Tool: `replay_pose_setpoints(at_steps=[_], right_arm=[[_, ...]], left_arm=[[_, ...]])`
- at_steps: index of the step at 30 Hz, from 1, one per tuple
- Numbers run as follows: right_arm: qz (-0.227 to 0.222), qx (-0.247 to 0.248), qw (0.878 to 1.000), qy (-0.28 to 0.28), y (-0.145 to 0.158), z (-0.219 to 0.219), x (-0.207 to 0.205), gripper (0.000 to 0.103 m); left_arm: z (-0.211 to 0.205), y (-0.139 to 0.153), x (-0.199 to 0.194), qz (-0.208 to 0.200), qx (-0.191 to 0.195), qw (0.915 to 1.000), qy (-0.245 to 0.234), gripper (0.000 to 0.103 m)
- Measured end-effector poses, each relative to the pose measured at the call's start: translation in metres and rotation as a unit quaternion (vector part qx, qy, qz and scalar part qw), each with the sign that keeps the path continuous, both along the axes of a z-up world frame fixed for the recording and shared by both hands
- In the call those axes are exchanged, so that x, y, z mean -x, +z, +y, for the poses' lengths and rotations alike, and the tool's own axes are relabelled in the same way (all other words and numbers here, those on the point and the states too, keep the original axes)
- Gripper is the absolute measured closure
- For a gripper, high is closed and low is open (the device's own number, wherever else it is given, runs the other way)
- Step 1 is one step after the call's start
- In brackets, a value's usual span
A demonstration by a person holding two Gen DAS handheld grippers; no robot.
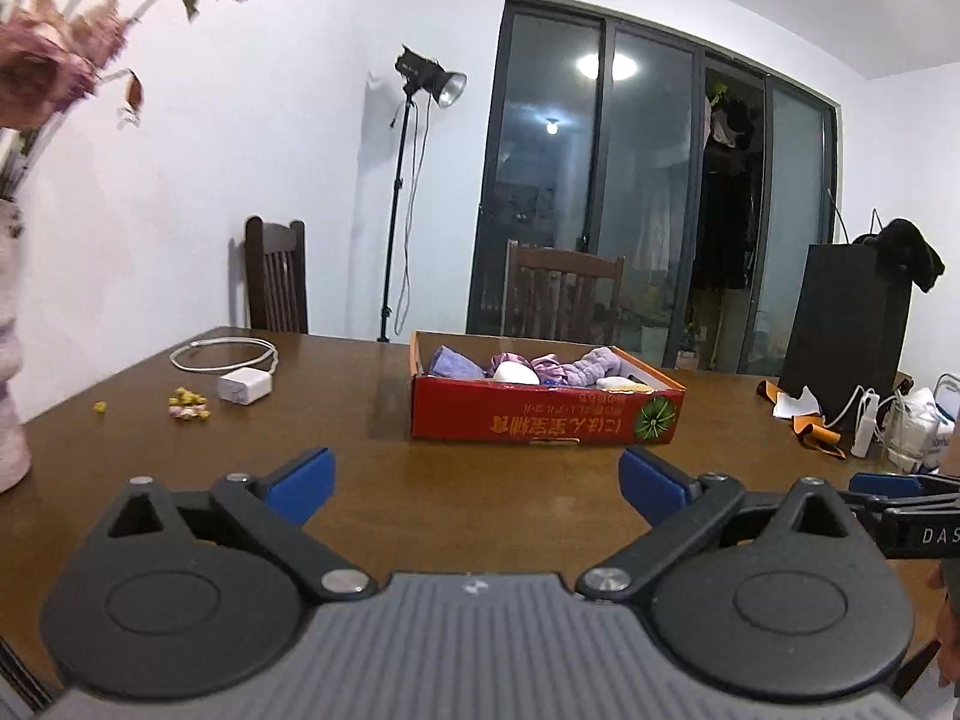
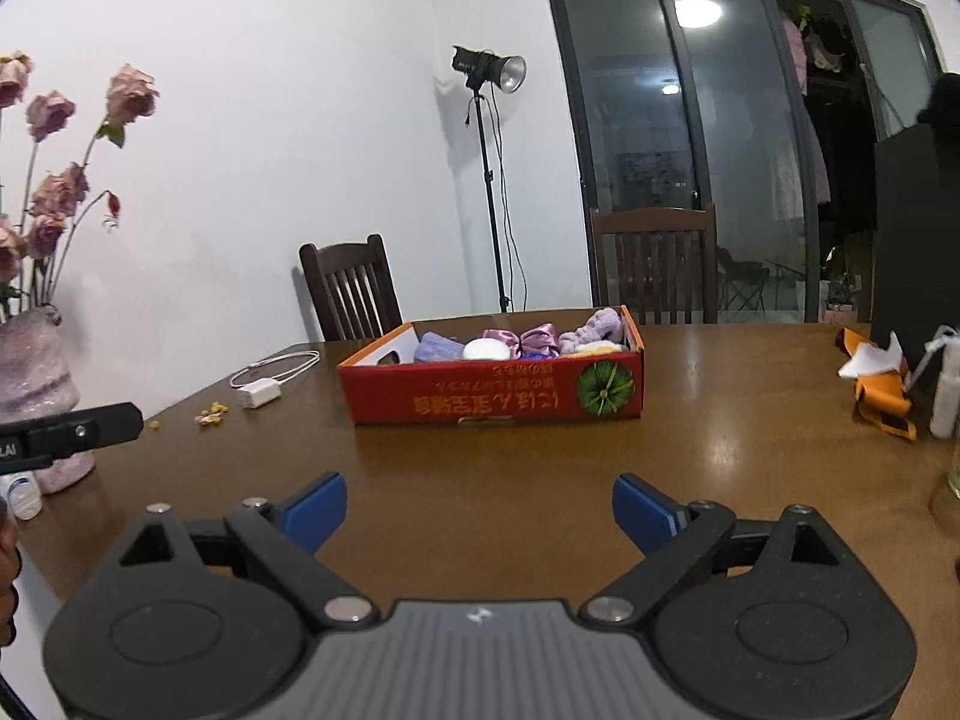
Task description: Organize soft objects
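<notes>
A red cardboard box (image 1: 540,417) stands on the brown wooden table (image 1: 372,480), seen also in the right wrist view (image 2: 492,396). It holds several soft things: a lilac folded cloth (image 1: 453,363), a white round puff (image 1: 515,373), shiny pink-purple scrunchies (image 2: 522,341) and a fuzzy lavender headband (image 1: 591,367). My left gripper (image 1: 477,483) is open and empty, low over the table in front of the box. My right gripper (image 2: 479,510) is open and empty, also in front of the box. Part of the right gripper shows at the right edge of the left wrist view (image 1: 900,495).
A white charger with coiled cable (image 1: 240,375) and small dried petals (image 1: 189,407) lie left of the box. A pink vase of dried roses (image 2: 36,372) stands at the left edge. Orange-white paper (image 2: 879,387), a white bottle (image 2: 945,390) and a black box (image 1: 846,330) are at right. Chairs stand behind.
</notes>
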State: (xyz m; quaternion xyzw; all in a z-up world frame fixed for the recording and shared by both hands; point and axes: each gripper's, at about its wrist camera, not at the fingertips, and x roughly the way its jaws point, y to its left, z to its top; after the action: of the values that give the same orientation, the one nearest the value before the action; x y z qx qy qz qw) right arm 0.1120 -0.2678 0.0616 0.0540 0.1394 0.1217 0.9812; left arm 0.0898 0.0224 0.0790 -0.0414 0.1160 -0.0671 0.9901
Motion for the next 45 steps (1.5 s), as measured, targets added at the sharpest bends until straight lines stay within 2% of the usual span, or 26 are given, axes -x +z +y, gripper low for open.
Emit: replay_pose_setpoints(at_steps=[3, 8, 14, 23, 45], right_arm=[[-0.012, 0.007, 1.000, 0.002, -0.007, 0.006, 0.026, 0.005], [-0.034, 0.035, 0.999, 0.010, -0.016, 0.012, 0.053, 0.000], [-0.051, 0.045, 0.998, 0.013, -0.020, 0.016, 0.065, 0.000], [-0.063, 0.017, 0.998, -0.008, -0.020, 0.011, 0.064, 0.000], [-0.058, 0.013, 0.998, -0.019, -0.024, 0.009, 0.063, 0.000]], left_arm=[[0.001, -0.008, 0.026, -0.013, -0.001, 0.9999, -0.002, 0.000], [-0.002, -0.025, 0.048, -0.002, -0.018, 0.9997, 0.013, 0.000], [0.002, -0.034, 0.047, 0.011, -0.007, 0.9999, 0.009, 0.000], [0.006, -0.034, 0.048, 0.007, -0.009, 0.9999, 0.010, 0.000], [-0.001, -0.031, 0.052, -0.001, -0.018, 0.9998, 0.002, 0.000]])
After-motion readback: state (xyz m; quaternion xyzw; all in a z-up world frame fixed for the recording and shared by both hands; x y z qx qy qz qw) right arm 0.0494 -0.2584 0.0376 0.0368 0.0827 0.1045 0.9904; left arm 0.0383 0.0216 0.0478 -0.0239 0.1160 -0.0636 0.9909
